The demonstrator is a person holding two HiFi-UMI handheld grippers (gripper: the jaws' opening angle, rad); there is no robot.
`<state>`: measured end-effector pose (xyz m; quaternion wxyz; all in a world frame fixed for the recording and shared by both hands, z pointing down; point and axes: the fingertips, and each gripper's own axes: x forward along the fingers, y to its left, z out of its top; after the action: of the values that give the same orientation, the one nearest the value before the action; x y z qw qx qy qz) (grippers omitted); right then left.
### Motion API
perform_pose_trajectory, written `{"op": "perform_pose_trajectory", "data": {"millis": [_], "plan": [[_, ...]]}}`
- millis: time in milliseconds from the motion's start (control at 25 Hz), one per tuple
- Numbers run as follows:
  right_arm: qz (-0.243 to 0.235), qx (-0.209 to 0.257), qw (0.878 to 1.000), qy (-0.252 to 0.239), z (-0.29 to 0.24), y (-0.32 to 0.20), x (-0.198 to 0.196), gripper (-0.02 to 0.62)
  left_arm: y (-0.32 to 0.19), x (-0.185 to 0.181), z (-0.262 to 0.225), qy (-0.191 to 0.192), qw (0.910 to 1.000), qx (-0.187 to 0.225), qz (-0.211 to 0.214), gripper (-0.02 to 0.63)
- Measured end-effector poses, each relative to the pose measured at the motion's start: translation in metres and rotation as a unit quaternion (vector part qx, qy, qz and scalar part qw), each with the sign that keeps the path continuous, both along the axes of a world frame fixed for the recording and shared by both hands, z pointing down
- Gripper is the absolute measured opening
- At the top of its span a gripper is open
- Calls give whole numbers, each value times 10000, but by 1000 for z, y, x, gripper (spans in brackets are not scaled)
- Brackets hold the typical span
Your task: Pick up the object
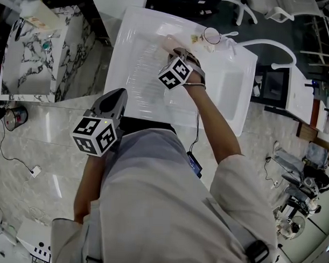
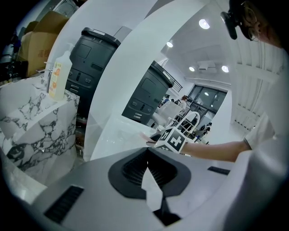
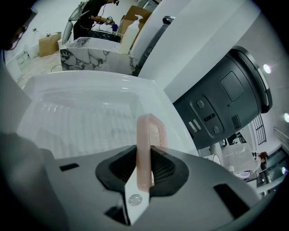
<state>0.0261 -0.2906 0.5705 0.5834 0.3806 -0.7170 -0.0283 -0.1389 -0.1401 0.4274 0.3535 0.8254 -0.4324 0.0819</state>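
A pale pink plastic piece (image 3: 151, 131), thin and flat with a rounded, slotted end, is gripped edge-on between the jaws of the right gripper (image 3: 143, 173). It is held over the ribbed draining board of the white sink unit (image 1: 135, 57), towards that unit's far edge. Whether its tip touches the board cannot be told. The left gripper (image 2: 151, 180) is kept back at the near edge of the sink unit, with its jaws brought together on nothing. The piece is judged to be very light and fairly stiff, though a strip this thin may be expected to flex a little if squeezed hard. Its smooth, slightly translucent surface is likely to be slippery, the more so if the sink is wet. Breakage is not much to be feared, but the fine ribs in the slotted end could be bent or snapped. A hold on the solid, plain shank is therefore thought best, across the flat faces as it is taken now, with the slotted end left free beyond the jaws.
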Motion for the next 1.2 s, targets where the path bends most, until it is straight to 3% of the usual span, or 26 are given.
{"op": "perform_pose_trajectory", "data": {"millis": [680,1200], "plan": [[440,-135,9969,-634,-17,16,-4,87,3,1,-10,96,9998,127,132,3],[942,-287,9868,-1287,-30,35,-1,87,5,-2,-14,96,9994,204,249,3]]}}
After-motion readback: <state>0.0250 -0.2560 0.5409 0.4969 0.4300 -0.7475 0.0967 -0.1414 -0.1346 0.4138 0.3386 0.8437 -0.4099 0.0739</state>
